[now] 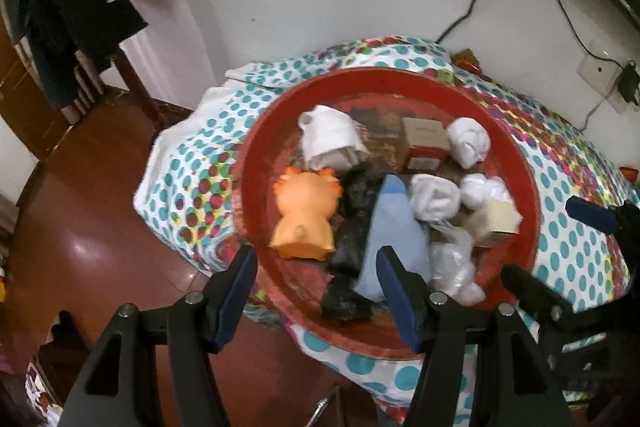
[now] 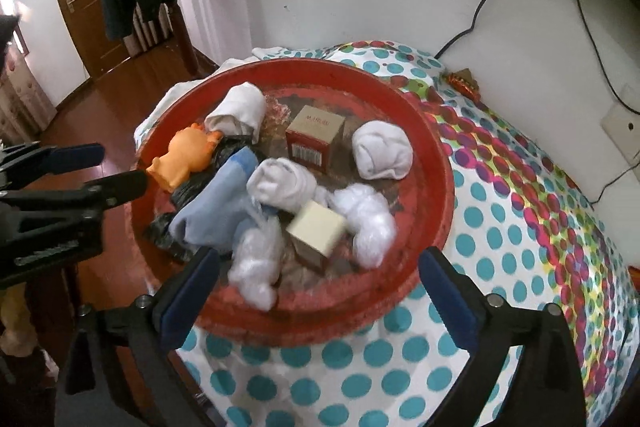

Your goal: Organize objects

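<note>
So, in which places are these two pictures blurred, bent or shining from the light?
Left wrist view: the floor carries a bright glare patch, and the black corners and the bowed wall edge show fisheye bending. Right wrist view: the cream box and the clear plastic bags near it are smeared by motion blur, while the red tray rim stays fairly sharp.

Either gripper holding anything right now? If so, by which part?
Nothing is held. The left gripper is open above the near rim of the red tray; the right gripper is open too, its pads clear of the cream box.
</note>
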Demonstrator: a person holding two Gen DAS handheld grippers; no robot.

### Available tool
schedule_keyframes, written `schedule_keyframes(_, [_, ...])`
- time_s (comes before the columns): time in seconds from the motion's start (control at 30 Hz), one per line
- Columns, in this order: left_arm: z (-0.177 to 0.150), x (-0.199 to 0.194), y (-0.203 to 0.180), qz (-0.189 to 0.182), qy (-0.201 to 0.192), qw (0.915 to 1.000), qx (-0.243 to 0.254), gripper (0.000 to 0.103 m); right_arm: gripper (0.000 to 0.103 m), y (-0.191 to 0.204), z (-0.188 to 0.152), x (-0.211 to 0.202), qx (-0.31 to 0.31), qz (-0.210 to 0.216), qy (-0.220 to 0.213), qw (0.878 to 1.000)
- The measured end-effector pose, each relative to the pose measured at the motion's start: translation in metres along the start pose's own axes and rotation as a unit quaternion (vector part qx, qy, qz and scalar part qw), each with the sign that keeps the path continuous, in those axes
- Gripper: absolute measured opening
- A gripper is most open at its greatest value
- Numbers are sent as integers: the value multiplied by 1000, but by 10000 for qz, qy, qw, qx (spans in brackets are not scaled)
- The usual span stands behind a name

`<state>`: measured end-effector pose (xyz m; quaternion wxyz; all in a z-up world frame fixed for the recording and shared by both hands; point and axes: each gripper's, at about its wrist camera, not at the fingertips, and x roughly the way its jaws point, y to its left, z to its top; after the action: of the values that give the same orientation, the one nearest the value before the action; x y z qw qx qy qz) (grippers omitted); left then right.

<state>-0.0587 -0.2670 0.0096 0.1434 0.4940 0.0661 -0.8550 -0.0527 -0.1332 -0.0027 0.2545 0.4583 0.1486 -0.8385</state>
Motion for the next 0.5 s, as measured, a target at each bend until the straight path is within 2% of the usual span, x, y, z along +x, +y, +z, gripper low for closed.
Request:
schedule_keyframes(0.07, [1,1,-6,-164,64,9998,23,63,100,3,-3,-3,20,12,48,10000])
schedule_keyframes(0.3, [2,4,-23,-150,125,9997,153,63,100,14,-8,3,2,104,187,9998])
schedule_keyframes(0.4, [2,5,-26,-335,191,9992,82,63,100,17,-10,4,-7,116,210,9997])
schedule_keyframes(0.5, [3,4,-29,-364,154,9992,74,63,100,21,-11,5,-25,143,219,9997])
